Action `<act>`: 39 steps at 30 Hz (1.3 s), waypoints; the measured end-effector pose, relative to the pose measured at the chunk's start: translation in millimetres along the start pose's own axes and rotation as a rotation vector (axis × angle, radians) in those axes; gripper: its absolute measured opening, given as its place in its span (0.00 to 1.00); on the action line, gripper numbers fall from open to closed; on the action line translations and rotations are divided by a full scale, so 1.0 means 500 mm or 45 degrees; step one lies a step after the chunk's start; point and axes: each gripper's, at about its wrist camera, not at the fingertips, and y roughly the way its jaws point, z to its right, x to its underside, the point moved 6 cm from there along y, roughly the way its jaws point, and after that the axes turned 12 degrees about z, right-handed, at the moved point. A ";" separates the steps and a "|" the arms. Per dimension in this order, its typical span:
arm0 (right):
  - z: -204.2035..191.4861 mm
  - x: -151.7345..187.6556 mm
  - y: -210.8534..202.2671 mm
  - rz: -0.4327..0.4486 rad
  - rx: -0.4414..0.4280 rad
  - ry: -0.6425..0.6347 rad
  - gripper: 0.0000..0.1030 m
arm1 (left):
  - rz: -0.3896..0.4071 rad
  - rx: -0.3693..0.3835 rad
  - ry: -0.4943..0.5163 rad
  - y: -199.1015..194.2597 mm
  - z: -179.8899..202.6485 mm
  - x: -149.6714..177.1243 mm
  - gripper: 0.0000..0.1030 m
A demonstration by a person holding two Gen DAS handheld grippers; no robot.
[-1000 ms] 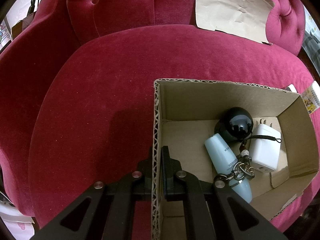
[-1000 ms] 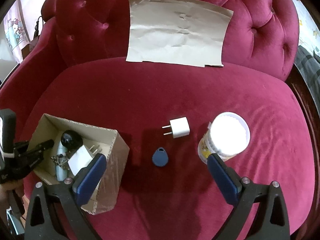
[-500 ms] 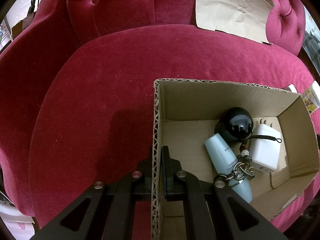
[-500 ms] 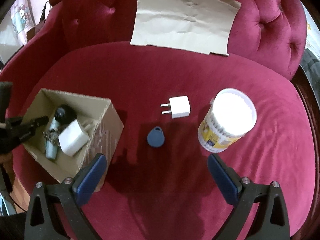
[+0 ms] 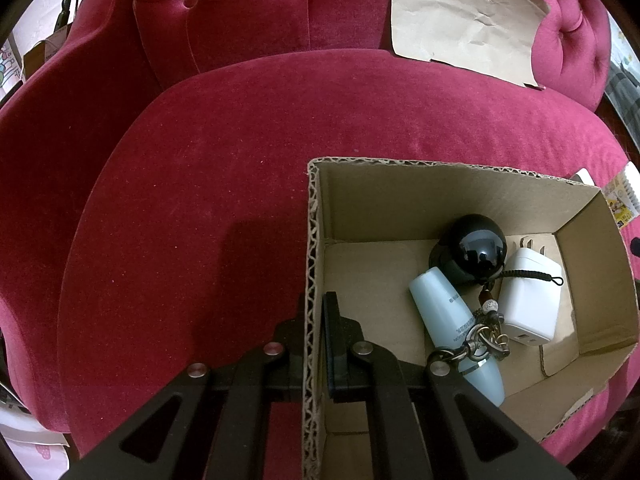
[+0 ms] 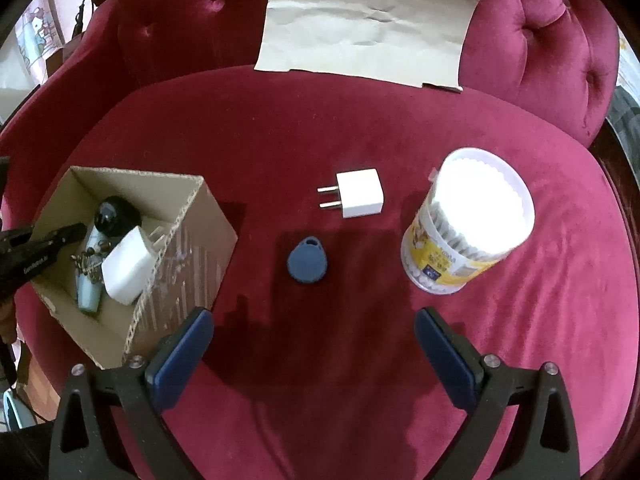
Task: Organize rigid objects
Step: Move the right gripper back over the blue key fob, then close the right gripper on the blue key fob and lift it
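Observation:
My left gripper (image 5: pixel 314 312) is shut on the left wall of the cardboard box (image 5: pixel 311 240), which sits on the red sofa seat. Inside lie a black ball-shaped object (image 5: pixel 478 246), a pale blue bottle (image 5: pixel 444 312), a white charger (image 5: pixel 528 300) and a keyring (image 5: pixel 476 340). The box also shows in the right wrist view (image 6: pixel 192 240). My right gripper (image 6: pixel 312 336) is open and empty above the seat. Ahead of it lie a blue key fob (image 6: pixel 307 259), a small white plug adapter (image 6: pixel 358 193) and a cotton swab tub (image 6: pixel 472 220).
A sheet of brown paper (image 6: pixel 368 20) leans on the tufted sofa back. The seat edge drops off at the front and right. Bare red cushion (image 5: pixel 192 200) lies left of the box.
My right gripper has moved forward and lower toward the key fob and adapter, which look larger. The left gripper and the box have not moved.

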 end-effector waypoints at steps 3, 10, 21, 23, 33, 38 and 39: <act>-0.005 -0.006 0.003 0.006 0.000 -0.006 0.98 | 0.000 0.000 0.001 0.000 0.000 0.000 0.05; -0.015 -0.015 0.025 0.000 -0.001 -0.017 0.77 | 0.002 0.001 0.005 0.000 0.001 0.001 0.04; -0.014 -0.027 0.067 -0.035 -0.007 0.005 0.55 | 0.000 0.006 0.012 0.000 0.002 0.000 0.04; -0.015 -0.026 0.074 -0.044 0.000 -0.005 0.52 | 0.000 0.005 0.017 0.001 0.003 -0.001 0.04; -0.016 -0.021 0.102 -0.079 0.028 -0.017 0.43 | -0.002 0.005 0.016 0.001 0.003 -0.001 0.04; -0.012 -0.021 0.109 -0.083 0.035 -0.006 0.40 | -0.002 0.004 0.017 0.002 0.003 -0.002 0.04; -0.011 -0.022 0.111 -0.082 0.040 -0.012 0.39 | -0.002 0.004 0.017 0.002 0.003 -0.002 0.04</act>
